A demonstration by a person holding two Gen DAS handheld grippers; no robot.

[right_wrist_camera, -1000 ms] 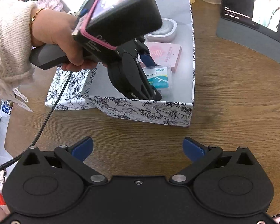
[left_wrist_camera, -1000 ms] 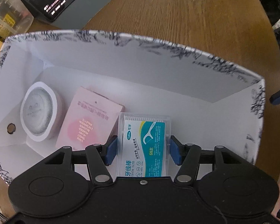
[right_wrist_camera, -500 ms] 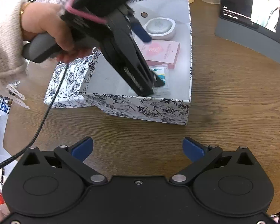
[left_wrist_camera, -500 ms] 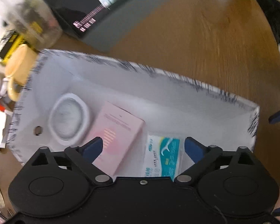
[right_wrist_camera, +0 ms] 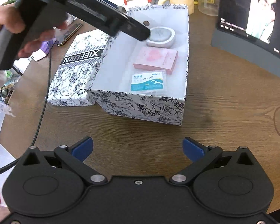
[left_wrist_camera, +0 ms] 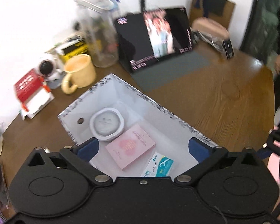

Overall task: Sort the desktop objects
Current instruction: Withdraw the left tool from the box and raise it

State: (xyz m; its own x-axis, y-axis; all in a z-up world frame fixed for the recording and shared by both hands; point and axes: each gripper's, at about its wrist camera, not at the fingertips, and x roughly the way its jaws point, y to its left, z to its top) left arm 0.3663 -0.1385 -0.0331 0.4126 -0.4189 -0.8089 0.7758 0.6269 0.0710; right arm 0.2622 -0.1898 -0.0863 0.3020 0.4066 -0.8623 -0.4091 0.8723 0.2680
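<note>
Floral box (right_wrist_camera: 145,108), three items inside, two grippers spread wide

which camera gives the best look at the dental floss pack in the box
The right wrist view: the floss pack lies whole and sharp on the box floor. In the left wrist view, the left gripper body hides its near end.

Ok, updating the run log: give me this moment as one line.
left gripper: open, above floral-print cardboard box | teal dental floss pack: in box | right gripper: open, empty
</note>
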